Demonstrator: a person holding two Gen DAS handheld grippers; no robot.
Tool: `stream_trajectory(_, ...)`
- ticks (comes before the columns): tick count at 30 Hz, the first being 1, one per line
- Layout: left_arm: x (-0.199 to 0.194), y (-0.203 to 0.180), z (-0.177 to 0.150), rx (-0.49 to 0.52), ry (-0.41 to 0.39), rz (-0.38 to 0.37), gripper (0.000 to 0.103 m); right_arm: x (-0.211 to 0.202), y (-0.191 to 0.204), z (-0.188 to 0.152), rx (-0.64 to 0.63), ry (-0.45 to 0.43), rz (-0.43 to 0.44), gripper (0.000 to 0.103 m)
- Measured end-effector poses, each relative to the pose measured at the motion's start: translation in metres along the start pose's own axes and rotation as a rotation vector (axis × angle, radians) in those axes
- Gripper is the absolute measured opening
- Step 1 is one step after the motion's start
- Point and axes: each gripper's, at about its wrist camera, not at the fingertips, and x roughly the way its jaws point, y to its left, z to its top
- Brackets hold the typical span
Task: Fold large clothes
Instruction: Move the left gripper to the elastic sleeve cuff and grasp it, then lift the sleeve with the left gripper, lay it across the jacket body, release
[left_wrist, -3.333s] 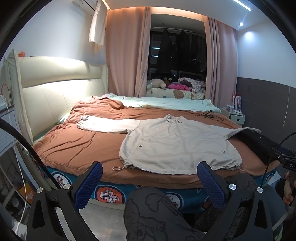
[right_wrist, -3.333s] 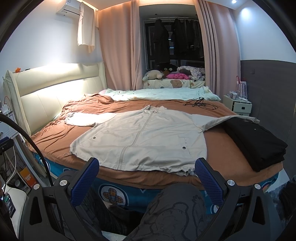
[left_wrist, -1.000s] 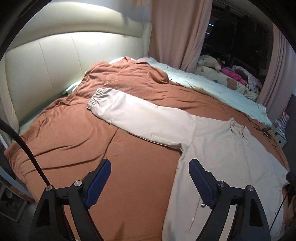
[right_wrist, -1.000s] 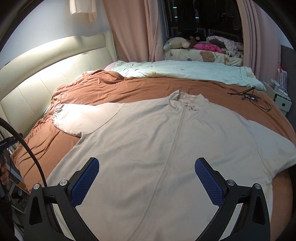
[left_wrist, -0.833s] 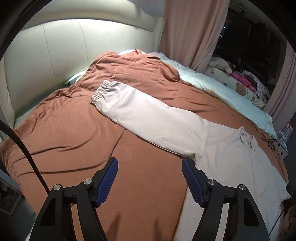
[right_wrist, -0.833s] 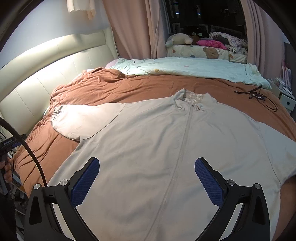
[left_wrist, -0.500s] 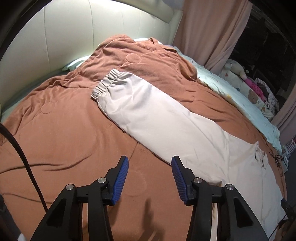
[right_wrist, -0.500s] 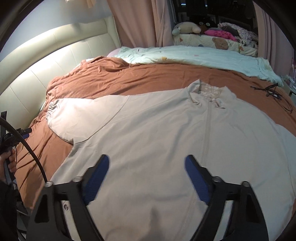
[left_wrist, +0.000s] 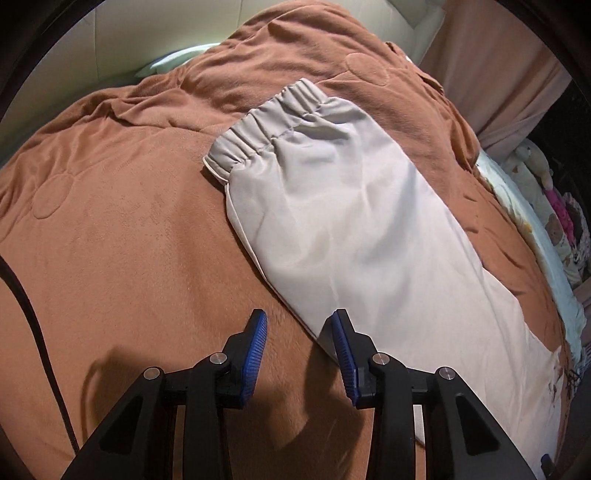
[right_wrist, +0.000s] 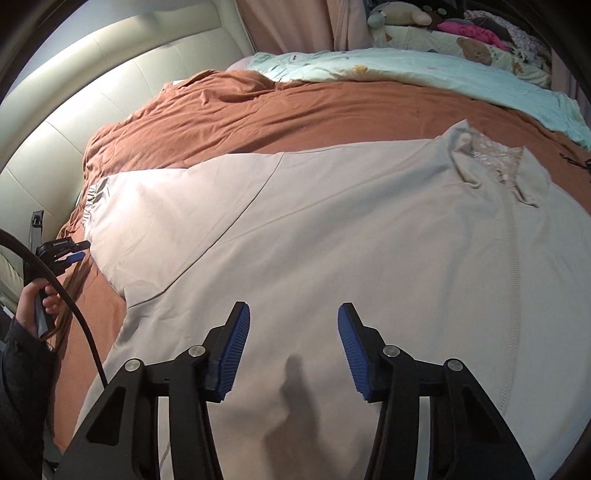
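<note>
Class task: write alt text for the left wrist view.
The left gripper, jaws open with nothing between them, points down at a brown blanket beside the near edge of a beige jacket sleeve. The sleeve lies flat, its elastic cuff farthest away.

The jacket (right_wrist: 369, 240) lies spread on the bed (right_wrist: 332, 110), sleeve (left_wrist: 351, 221) outstretched.

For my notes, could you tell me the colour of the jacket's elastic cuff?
Light beige elastic cuff, clearest in the left wrist view.
</note>
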Motion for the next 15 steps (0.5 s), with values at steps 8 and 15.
stream_trajectory(8, 0.017, -0.003, 0.03, 0.004, -0.036, 0.037, 0.008, 0.044, 0.015, 0.021, 0.001, 0.037, 0.053, 0.036)
stream_trajectory(15, -0.04, -0.029, 0.037, 0.1, -0.13, -0.01, 0.004, 0.08, 0.039, 0.027, 0.029, 0.09, 0.164, 0.026)
